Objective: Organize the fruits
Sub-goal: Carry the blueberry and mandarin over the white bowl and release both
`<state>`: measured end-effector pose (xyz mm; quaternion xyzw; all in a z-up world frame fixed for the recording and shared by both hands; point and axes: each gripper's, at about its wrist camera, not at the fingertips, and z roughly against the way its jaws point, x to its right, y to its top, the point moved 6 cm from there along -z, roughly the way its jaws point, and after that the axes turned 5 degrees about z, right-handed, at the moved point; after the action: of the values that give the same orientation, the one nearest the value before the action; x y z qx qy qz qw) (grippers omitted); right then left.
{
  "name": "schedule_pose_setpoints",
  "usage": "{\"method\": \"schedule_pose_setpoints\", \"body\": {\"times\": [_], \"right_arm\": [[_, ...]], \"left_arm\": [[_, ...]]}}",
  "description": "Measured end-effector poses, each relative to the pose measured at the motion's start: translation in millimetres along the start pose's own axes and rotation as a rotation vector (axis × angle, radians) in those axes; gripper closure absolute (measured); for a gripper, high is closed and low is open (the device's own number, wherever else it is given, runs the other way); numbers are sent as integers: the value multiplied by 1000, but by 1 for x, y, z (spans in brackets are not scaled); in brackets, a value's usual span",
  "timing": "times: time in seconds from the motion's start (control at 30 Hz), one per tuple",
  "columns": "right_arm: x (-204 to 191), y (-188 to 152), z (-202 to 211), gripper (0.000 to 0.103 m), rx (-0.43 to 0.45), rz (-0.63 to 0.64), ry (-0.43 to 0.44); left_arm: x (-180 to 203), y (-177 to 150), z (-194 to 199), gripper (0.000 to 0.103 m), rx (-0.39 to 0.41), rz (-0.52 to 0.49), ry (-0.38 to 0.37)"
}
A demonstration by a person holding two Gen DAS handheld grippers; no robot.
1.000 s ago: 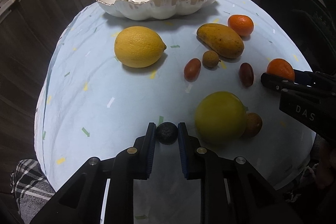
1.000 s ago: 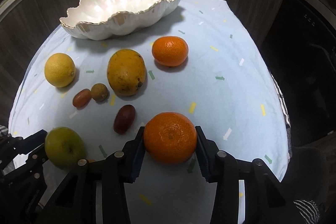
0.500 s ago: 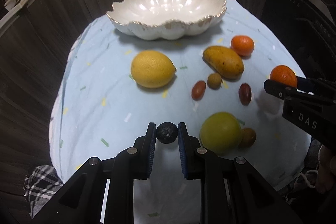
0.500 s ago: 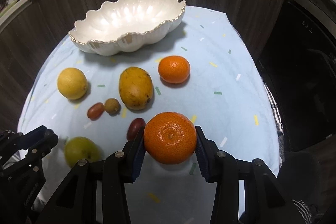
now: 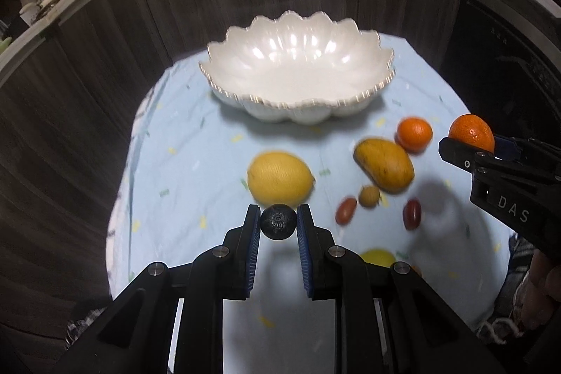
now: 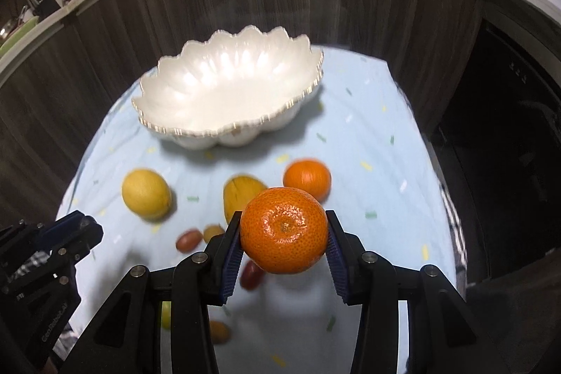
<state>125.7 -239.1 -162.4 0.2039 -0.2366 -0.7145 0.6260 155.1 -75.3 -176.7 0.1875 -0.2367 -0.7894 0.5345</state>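
Here, left tool point(image 5: 278, 221) gripping one dark berry point(image 5: 278, 222), right tool point(image 6: 284, 239) clamping one tangerine point(image 6: 284, 230)

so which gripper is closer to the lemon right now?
Left. The left gripper, shut on a small dark fruit, sits just in front of the lemon. The right gripper, holding a mandarin, is off to the lemon's right, beyond the mango.

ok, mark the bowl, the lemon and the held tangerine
bowl point(image 5: 298, 109), left wrist view, front outer wall.
lemon point(image 5: 279, 179), left wrist view, middle of the rind.
held tangerine point(image 6: 284, 229), right wrist view, centre facing the camera.
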Motion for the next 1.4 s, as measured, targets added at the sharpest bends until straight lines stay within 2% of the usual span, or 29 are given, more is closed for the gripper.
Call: {"method": "schedule_pose_setpoints", "body": {"times": [0.5,0.77,1.13,1.4], "right_arm": [[3,85,-8,59,102,35,2],[2,120,-24,59,112,44,10],[5,133,-76,59,14,33,32],[5,128,-99,59,-38,30,47]], "left_arm": [[-12,82,-6,81,72,15,-16],[-23,127,-19,81,100,28,-17],[-28,152,-69,81,74,37,-25],[-23,148,-98,81,12,40,-44]]}}
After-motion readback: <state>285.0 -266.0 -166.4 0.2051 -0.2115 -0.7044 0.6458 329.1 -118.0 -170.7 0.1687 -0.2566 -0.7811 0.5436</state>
